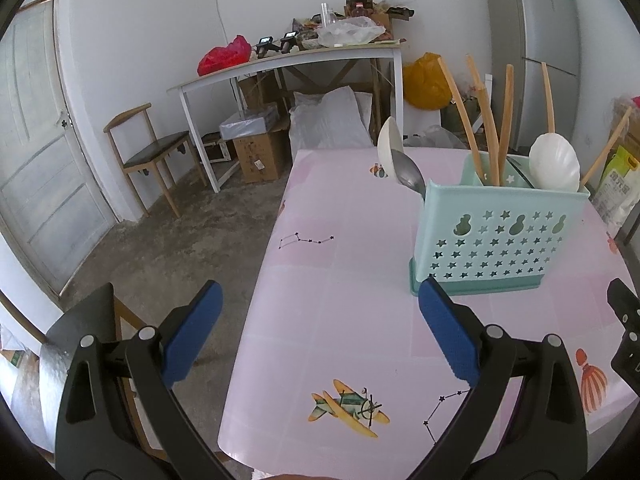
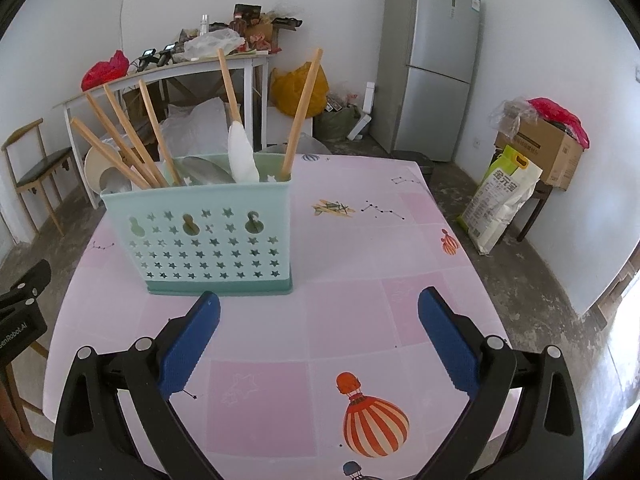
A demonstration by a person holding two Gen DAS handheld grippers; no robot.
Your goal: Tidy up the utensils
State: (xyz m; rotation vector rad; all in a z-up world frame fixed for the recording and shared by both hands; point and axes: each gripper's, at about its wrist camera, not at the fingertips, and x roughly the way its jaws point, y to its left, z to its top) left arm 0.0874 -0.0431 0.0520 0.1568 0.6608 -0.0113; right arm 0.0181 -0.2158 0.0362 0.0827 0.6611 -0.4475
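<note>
A mint-green utensil caddy with star holes stands on the pink table; it also shows in the right wrist view. It holds several wooden chopsticks, a white shell-shaped spoon, a metal spoon and a white spoon. My left gripper is open and empty, near the table's left edge, in front and left of the caddy. My right gripper is open and empty, just in front of the caddy. The right gripper's body shows at the left wrist view's right edge.
A wooden chair and a cluttered white side table stand beyond the table on the left. A grey fridge, a rice bag and a cardboard box stand on the right. The floor is bare concrete.
</note>
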